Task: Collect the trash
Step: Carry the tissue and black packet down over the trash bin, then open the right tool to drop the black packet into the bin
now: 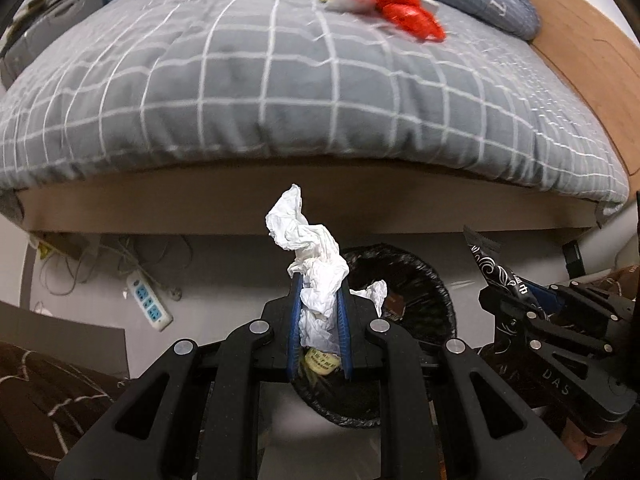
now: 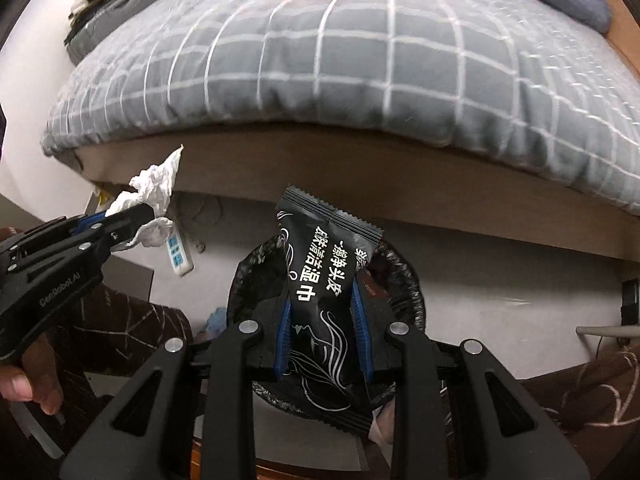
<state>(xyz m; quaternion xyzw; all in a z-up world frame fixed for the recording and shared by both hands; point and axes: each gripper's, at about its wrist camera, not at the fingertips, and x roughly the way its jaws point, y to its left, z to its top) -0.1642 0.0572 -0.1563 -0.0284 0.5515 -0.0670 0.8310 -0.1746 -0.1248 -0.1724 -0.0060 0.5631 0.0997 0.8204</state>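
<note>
Pinching tissue point(image 1: 316, 280) in left tongs point(image 1: 319, 304), above bin point(image 1: 424, 280)

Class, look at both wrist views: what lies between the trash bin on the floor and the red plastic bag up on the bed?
In both views, between the trash bin and the red plastic bag lie bare floor, the wooden bed frame and the grey checked quilt; no other trash sits there.

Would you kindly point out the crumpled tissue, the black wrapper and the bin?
crumpled tissue point(image 1: 310, 240), left wrist view, upper crumpled part.
black wrapper point(image 2: 320, 276), right wrist view, printed middle.
bin point(image 1: 432, 280), left wrist view, black liner at the rim.
</note>
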